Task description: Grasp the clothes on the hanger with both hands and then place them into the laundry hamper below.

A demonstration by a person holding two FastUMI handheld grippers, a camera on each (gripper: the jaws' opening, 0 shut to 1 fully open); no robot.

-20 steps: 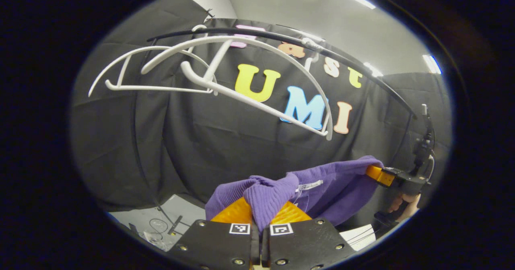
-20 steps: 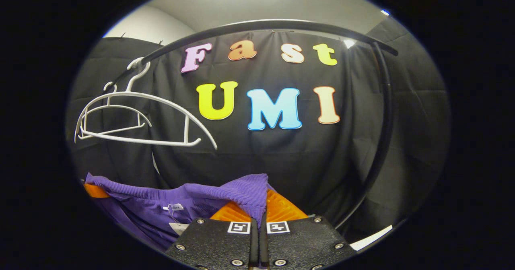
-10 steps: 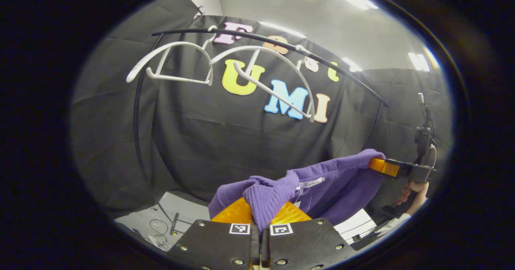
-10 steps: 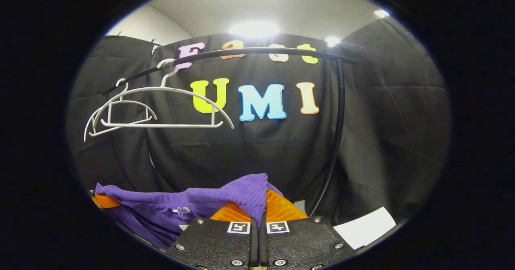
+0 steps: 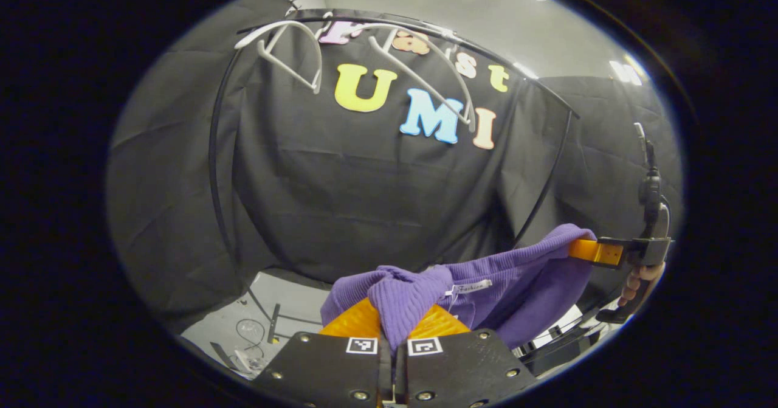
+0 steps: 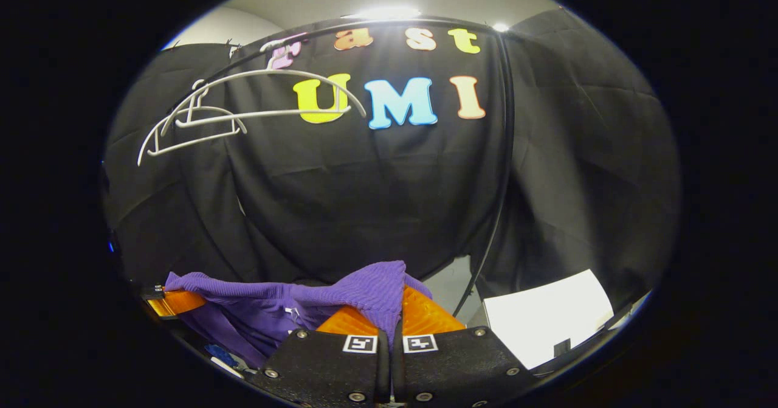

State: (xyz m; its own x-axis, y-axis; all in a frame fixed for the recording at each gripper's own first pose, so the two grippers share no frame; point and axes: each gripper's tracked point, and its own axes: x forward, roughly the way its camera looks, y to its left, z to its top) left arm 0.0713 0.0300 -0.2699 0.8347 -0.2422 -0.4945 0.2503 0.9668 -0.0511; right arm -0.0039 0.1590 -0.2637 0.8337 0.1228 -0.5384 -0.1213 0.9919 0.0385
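A black clothes rail (image 5: 389, 25) arches across the top of the booth, its posts running down on both sides; in the right gripper view the same rail (image 6: 504, 152) curves down to the floor on the right. Two white hangers (image 5: 292, 49) hang bare from the rail, and the right gripper view shows them (image 6: 243, 98) at upper left.

Below them, well apart from the hangers, a purple sweater (image 5: 486, 286) is stretched between the two grippers. In the right gripper view the sweater (image 6: 267, 301) sags toward the lower left, where the far gripper holds its other end.

The left gripper (image 5: 394, 326) has its fingers closed on a bunched fold of the sweater. The right gripper (image 6: 395, 317) likewise has its fingers pressed together on a fold of the knit. In the left gripper view, the right gripper (image 5: 602, 252) is seen at the far right, clamped on the sweater's edge, with a hand (image 5: 638, 277) on its handle.

A white sheet (image 6: 547, 317) lies low on the right. A small label (image 5: 471, 287) shows at the sweater's neckline.
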